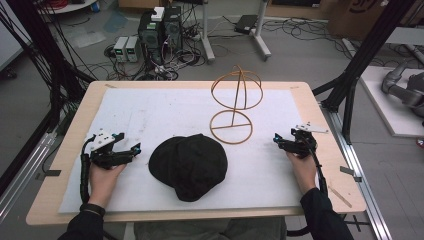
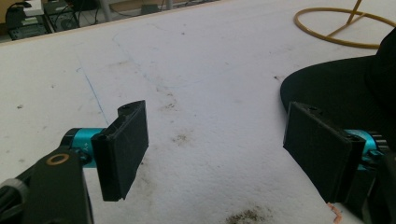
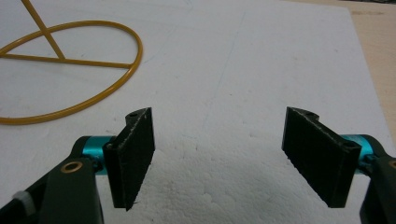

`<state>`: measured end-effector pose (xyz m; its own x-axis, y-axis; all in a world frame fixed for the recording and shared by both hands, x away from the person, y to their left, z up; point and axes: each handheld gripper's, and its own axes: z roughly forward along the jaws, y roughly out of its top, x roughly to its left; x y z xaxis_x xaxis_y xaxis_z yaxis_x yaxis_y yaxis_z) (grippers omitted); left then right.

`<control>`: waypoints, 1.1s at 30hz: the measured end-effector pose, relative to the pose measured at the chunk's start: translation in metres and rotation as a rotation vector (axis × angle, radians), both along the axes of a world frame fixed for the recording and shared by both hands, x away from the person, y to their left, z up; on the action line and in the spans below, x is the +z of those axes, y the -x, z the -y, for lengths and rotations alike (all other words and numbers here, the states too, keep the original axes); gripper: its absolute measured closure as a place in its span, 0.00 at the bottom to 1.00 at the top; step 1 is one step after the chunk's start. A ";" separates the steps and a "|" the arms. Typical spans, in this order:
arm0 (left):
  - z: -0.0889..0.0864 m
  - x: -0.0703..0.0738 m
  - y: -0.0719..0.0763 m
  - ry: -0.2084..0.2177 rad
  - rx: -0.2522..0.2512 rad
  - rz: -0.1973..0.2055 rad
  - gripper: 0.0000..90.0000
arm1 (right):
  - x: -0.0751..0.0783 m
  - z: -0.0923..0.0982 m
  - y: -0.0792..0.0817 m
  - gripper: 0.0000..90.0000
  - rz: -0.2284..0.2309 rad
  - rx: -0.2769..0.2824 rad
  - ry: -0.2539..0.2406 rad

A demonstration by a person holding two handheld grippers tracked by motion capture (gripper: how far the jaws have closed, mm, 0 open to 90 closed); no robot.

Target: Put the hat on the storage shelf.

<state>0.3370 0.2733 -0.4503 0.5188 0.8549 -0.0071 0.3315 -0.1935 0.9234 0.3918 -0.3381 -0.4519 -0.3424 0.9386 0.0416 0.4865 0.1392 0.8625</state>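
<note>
Basically nothing was done yet, judging by how things lay. Going left to right: the left claw [image 1: 131, 150] sat near the surface's [image 1: 65, 165] left edge, jaws wide apart, empty, aimed right toward the cap [image 1: 189, 166]. In the left gripper view the cap [image 2: 336, 93] lay just past the right-hand jaw, close but prob. not touching; can't tell for sure.

The cap was flat on the white mat [image 1: 150, 110], center-front, right before the person. Its long axis ran roughly front-to-back w/ a slight slant; the narrower end, likely the brim, pointed toward the person's side and a bit right, crown toward the far side. Crown looked slumped, not filled out.

Next, the wire stand [image 1: 236, 105] stood upright behind and right of the cap, well apart from it, bare, its round base flat on the mat and the globe-shaped top empty.

The right claw [image 1: 277, 140] hovered near the right edge, jaws also spread wide, holding nothing, pointing left; stand base [image 3: 70, 70] showed ahead-left of it.

Left to do, I'd judge: grip the cap, lift it, and set it on the stand's top, i.e. everything.
</note>
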 end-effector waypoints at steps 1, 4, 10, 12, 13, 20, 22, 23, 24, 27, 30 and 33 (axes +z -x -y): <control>0.000 0.000 0.000 -0.005 0.000 -0.001 0.24 | 0.000 0.000 0.000 0.28 0.001 0.001 0.001; 0.001 0.001 0.002 -0.005 0.017 -0.029 0.24 | 0.000 0.001 0.000 0.28 -0.001 0.000 -0.002; 0.003 0.012 0.009 -0.011 0.031 -0.032 0.24 | 0.000 0.001 -0.001 0.28 -0.006 -0.001 -0.008; 0.008 0.027 0.018 0.020 0.008 0.006 0.24 | 0.000 0.002 -0.001 0.27 -0.008 -0.003 -0.011; 0.011 0.032 0.022 0.031 -0.006 0.017 0.24 | 0.000 0.001 -0.001 0.27 -0.008 -0.005 -0.011; 0.038 0.053 0.059 0.005 -0.123 0.074 0.24 | 0.000 0.001 -0.001 0.28 -0.010 -0.006 -0.009; 0.054 0.057 0.073 -0.001 -0.178 0.085 0.24 | 0.000 0.001 -0.001 0.27 -0.009 -0.005 -0.005; 0.054 0.057 0.073 -0.001 -0.178 0.085 0.24 | 0.000 0.001 -0.001 0.28 -0.005 -0.006 -0.003; 0.064 0.059 0.082 0.004 -0.221 0.088 0.24 | 0.000 0.001 -0.001 0.27 -0.005 -0.006 0.001; 0.079 0.060 0.092 0.001 -0.283 0.091 0.25 | 0.000 0.001 -0.001 0.27 -0.005 -0.007 0.001; 0.088 0.060 0.097 -0.014 -0.313 0.094 0.28 | 0.000 0.001 -0.001 0.27 -0.006 -0.009 0.000; 0.099 0.055 0.099 -0.016 -0.347 0.069 0.30 | 0.000 0.001 -0.002 0.27 -0.008 -0.009 -0.001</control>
<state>0.2382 0.1742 -0.3954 0.7770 0.6275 0.0502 0.1807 -0.2987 0.9371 0.3934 -0.3389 -0.4523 -0.3332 0.9418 0.0455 0.4945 0.1334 0.8589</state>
